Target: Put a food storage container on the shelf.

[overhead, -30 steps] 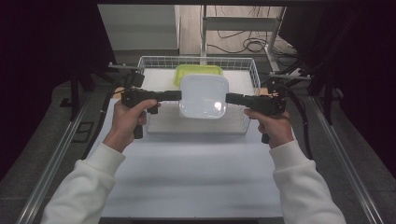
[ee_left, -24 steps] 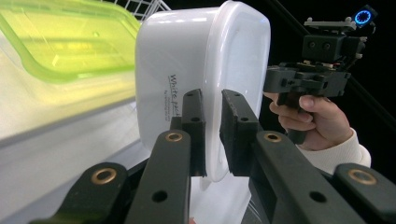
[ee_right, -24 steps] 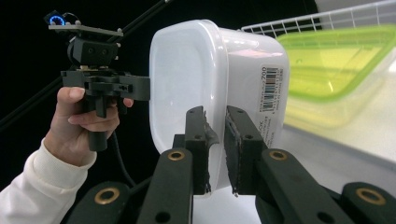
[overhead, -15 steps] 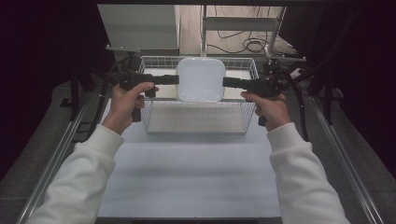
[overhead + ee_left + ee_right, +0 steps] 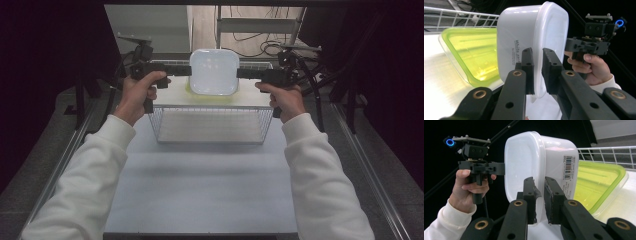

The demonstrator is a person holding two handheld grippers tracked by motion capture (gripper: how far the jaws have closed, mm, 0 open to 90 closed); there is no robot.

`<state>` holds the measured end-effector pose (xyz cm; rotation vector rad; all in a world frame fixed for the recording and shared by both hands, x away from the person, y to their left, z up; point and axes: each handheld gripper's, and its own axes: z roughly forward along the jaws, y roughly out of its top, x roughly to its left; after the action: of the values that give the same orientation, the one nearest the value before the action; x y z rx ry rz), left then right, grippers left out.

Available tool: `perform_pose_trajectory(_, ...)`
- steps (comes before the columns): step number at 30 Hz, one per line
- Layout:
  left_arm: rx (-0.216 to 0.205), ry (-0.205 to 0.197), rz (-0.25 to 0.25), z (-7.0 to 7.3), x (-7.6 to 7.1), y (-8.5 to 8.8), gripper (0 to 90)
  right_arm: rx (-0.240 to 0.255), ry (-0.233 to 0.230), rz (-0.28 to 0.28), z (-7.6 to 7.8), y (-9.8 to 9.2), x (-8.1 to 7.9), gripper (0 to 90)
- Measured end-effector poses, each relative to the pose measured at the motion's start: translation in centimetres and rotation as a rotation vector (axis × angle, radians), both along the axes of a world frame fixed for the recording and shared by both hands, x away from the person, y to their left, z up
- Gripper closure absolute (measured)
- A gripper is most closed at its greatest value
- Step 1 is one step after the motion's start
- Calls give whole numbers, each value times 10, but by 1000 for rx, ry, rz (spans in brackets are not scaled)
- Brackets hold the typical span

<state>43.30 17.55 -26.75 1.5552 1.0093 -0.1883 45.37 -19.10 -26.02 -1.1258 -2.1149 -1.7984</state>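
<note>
1. Both tools have carried the white container [image 5: 214, 71] up and away from the person; it now hangs above the far end of the wire basket [image 5: 210, 125].
2. The left tool [image 5: 537, 72] is clamped on the container's rim; the right tool [image 5: 539, 200] pinches the opposite rim.
3. The green-lidded box [image 5: 471, 55] lies just beneath.
4. My read: the container is about lined up to be lowered onto the green lid or beyond it.
</note>
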Motion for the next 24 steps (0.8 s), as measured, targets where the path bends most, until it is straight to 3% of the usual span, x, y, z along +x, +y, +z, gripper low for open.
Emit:
perform_pose_trajectory(12,3,35,6,0,21,1,805,5,33,-15,-1,2,19,795)
perform_pose_trajectory(18,14,67,25,-7,30,-1,805,-23,83,-36,-8,4,31,793)
perform_pose_trajectory(24,-2,92,25,-10,36,1,805,-5,111,-45,-8,5,37,793)
